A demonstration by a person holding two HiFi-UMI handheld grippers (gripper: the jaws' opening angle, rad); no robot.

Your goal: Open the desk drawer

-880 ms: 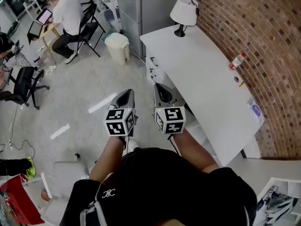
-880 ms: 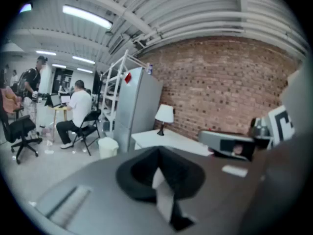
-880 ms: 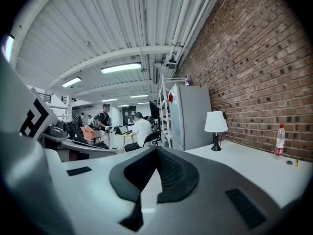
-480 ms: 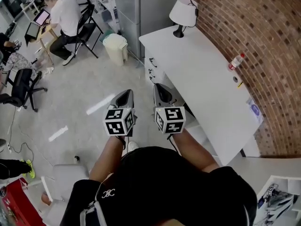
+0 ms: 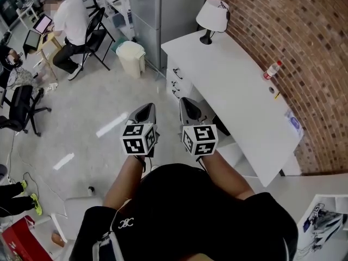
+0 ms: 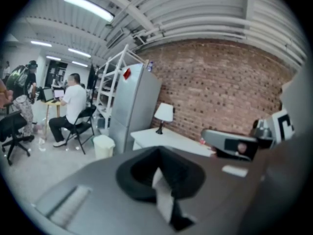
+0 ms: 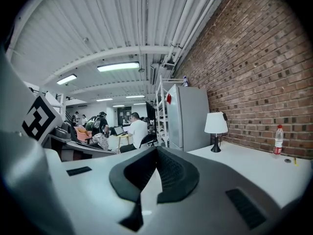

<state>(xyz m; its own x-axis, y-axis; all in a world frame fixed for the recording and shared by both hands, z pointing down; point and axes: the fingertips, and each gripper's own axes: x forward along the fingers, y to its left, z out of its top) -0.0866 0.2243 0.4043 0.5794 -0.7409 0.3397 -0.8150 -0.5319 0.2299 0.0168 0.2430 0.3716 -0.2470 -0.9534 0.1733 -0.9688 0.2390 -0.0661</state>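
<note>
White desk (image 5: 239, 86) barely shifted ahead; left gripper (image 5: 147, 107) and right gripper (image 5: 188, 102) stayed clenched, empty, near but short of its far drawers (image 5: 175, 80), so the reach looked unstarted.

A white lamp (image 5: 212, 16) stands at the desk's (image 5: 239, 88) far corner, a red-capped bottle (image 5: 273, 70) along its wall-side edge; a pale bin (image 5: 131, 57), possibly lidded, sits on the floor (image 5: 89, 105).

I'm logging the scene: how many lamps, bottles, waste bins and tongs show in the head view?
Lamp: 1
Bottle: 1
Waste bin: 1
Tongs: 2 (left tongs, right tongs)
Total: 5
</note>
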